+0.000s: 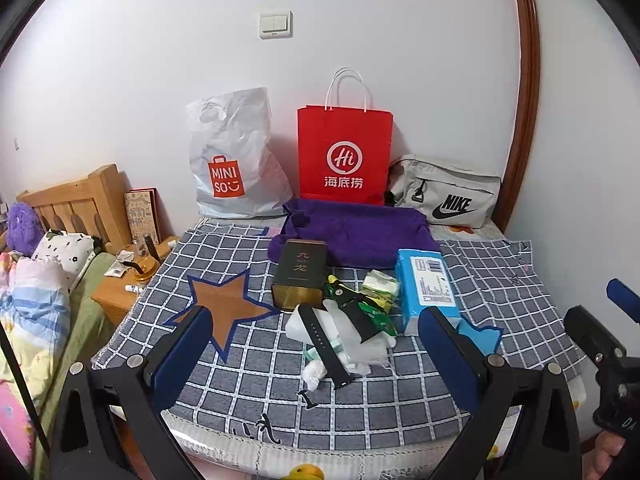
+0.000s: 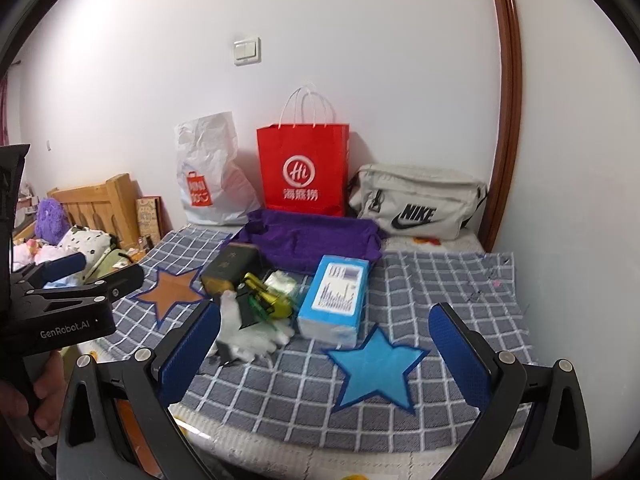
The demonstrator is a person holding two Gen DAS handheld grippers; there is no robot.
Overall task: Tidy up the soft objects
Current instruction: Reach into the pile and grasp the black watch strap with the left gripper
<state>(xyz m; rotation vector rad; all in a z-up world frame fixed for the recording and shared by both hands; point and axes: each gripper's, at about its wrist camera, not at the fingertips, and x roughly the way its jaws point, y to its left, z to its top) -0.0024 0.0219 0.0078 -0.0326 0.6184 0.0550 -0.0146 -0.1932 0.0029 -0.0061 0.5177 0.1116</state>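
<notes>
The purple towel [image 1: 352, 232] lies crumpled at the back of the checked cloth [image 1: 500, 280], just in front of the red paper bag [image 1: 344, 156]. Before it sits a mixed heap: dark tin [image 1: 300, 276], watch strap [image 1: 320, 336], clear plastic wrap [image 1: 356, 344], blue tissue pack [image 1: 426, 292]. My left gripper [image 1: 316, 344] is spread wide and holds nothing, hovering near the heap. My right gripper [image 2: 326, 344] is likewise spread and empty above the blue star [image 2: 376, 364]. Risk: reaching over the heap for the towel may snag the strap or topple the tin.
</notes>
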